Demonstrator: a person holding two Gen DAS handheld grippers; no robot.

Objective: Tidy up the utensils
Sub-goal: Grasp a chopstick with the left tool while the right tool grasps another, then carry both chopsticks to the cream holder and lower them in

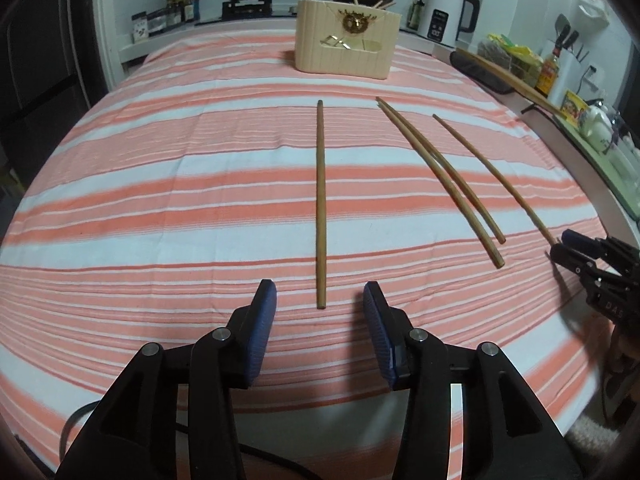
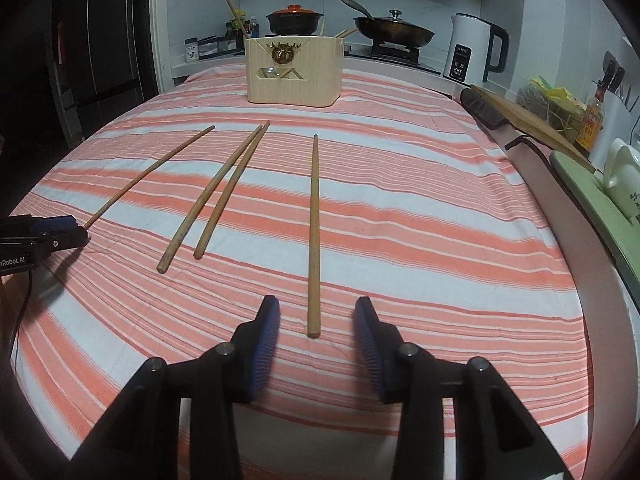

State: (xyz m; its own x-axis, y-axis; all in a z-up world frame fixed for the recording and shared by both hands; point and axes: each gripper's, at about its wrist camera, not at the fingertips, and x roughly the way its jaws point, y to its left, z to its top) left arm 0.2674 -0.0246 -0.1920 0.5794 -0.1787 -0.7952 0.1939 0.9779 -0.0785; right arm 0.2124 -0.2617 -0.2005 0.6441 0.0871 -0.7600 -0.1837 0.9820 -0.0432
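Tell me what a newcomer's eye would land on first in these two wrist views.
First, four long wooden chopsticks on the orange-and-white striped cloth: a single one before the open left gripper, a close pair in the middle, and another single before the open right gripper. Next, the cream ribbed utensil holder at the table's far end, more sticks poking out of it.

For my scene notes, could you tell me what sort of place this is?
Most likely a home kitchen: a gas stove carries a lidded wok and a clay pot, and an electric kettle stands on the counter behind the striped table.
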